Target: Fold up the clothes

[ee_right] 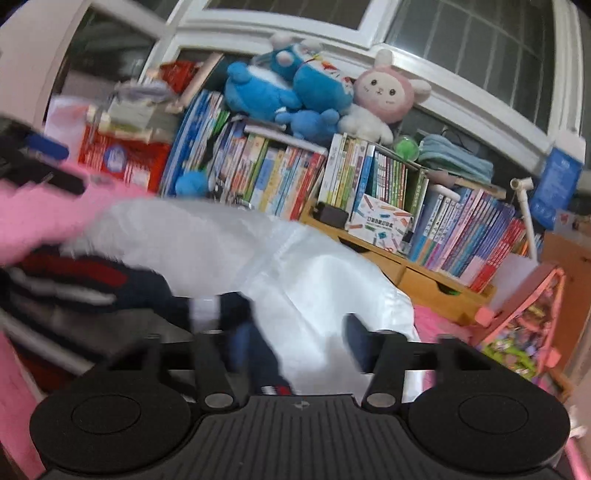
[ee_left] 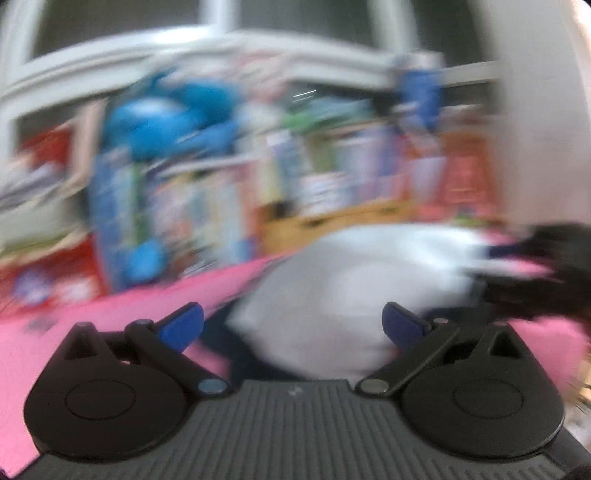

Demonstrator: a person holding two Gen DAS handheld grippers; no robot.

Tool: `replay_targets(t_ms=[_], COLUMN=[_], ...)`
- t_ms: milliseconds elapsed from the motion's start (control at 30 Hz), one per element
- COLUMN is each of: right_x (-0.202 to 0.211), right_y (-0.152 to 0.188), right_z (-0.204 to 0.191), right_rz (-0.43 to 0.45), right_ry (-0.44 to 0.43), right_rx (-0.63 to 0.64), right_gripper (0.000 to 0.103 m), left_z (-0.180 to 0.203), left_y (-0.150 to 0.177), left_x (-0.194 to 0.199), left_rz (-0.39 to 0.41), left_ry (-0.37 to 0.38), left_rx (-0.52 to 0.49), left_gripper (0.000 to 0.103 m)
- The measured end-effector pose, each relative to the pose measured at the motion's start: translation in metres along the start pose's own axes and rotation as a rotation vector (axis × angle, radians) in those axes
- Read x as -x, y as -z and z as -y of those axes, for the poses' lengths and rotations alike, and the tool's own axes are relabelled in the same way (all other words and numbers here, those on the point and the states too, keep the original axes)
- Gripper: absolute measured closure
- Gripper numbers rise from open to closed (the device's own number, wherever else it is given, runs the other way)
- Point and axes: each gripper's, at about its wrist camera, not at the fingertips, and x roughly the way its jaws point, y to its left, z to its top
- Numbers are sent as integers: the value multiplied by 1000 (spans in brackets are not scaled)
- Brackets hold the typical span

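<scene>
1. Underfoot of both tools, a pink cover (ee_left: 110, 321), soft and fuzzy-looking, spreading left and right of the left tongs (ee_left: 291, 325).
2. Beyond the tongs, a crowded wall of books (ee_right: 280, 173): thin glossy spines, upright or leaning, packed along a pale wooden shelf with drawers (ee_right: 424, 280).
3. On top of the books, round blue plush toys (ee_right: 266, 88) piled together, with a pink-hooded plush rabbit (ee_right: 384, 92) just to their right; farther right, a folded teal towel (ee_right: 458, 155).
4. Above all that, a white window frame (ee_right: 280, 26) with dark panes.
5. Far right of the right tongs (ee_right: 297, 345), a pink bag (ee_right: 524, 321) with a clear, colourful front.
6. Straight ahead of both tongs, a white garment (ee_right: 314, 280): thin, smooth, slightly shiny, heaped in soft folds on the pink cover.
7. Left of the right tongs, and touching the white garment, a dark blue garment (ee_right: 74, 280), thicker, with red and white stripes.
8. Left tongs released: blue tips spread wide, nothing pinched, white garment lying just beyond; whole left view smeared.
9. Right tongs partly apart, tips blurred, white and dark blue cloth showing in the gap; cannot tell whether any cloth is pinched.
</scene>
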Motion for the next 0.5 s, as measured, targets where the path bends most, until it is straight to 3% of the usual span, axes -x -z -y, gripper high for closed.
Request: replay_targets(t_ms=[67, 100, 267, 333, 400, 500], right_x=[0, 0, 17, 24, 27, 27], right_y=[-9, -13, -29, -29, -26, -13], right_z=[4, 5, 9, 10, 11, 8], right_rz=[26, 43, 136, 155, 149, 104], right_ry=[-14, -20, -30, -25, -21, -72], right_rx=[-32, -43, -70, -63, -55, -46], right_gripper=[61, 61, 62, 62, 62, 62], left_z=[26, 38, 78, 76, 67, 57], left_y=[0, 2, 14, 15, 15, 14], left_x=[-3, -9, -55, -68, -70, -68], left_rz=[6, -4, -64, -69, -79, -80], left_ry=[86, 91, -10, -69, -81, -104], left_rx=[-69, -94, -163, -157, -126, -104], left_gripper=[0, 0, 7, 19, 31, 35])
